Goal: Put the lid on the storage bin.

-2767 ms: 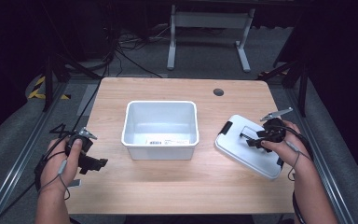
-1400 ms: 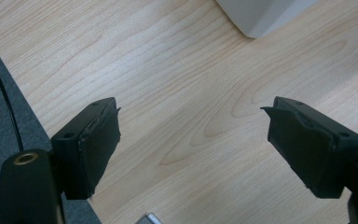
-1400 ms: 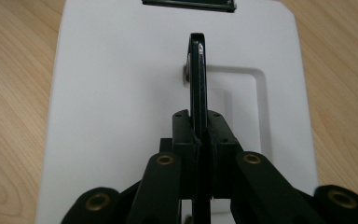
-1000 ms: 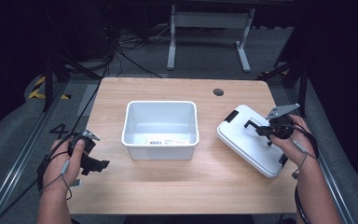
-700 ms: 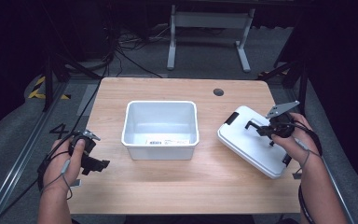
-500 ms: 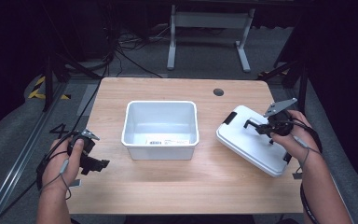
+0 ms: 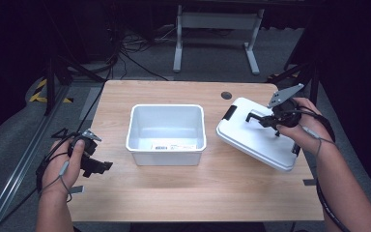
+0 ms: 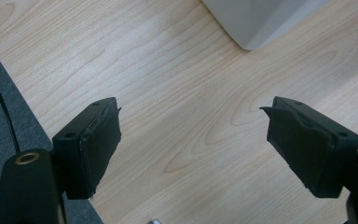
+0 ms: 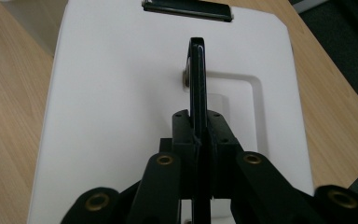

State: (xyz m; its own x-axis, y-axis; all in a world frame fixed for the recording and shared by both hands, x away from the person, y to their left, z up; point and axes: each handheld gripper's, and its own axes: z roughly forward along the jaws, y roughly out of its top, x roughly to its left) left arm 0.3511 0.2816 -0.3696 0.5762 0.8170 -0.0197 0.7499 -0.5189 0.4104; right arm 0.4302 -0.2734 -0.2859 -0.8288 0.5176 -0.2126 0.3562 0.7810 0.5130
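The right gripper [image 9: 198, 140] is pinched tight on the black handle [image 9: 196, 88] standing up from the middle of the white lid [image 7: 258, 137], which sits to the right of the open white bin [image 7: 166, 134] and looks tipped, its bin-side edge raised off the table [image 7: 183, 193]. The likely step is carrying the lid onto the bin. To do it well, keep the grip square on the handle so the lid hangs level, swing it across above the bin's rim, and line up the corners before lowering — the handle is thin and may pivot.

The lid is a rounded white rectangle with a recessed panel around the handle and a black latch [image 7: 230, 112] at the end nearest the bin (another at the far end).

The left gripper [image 7: 96, 165] rests left of the bin, jaws spread wide over bare wood — holding nothing.
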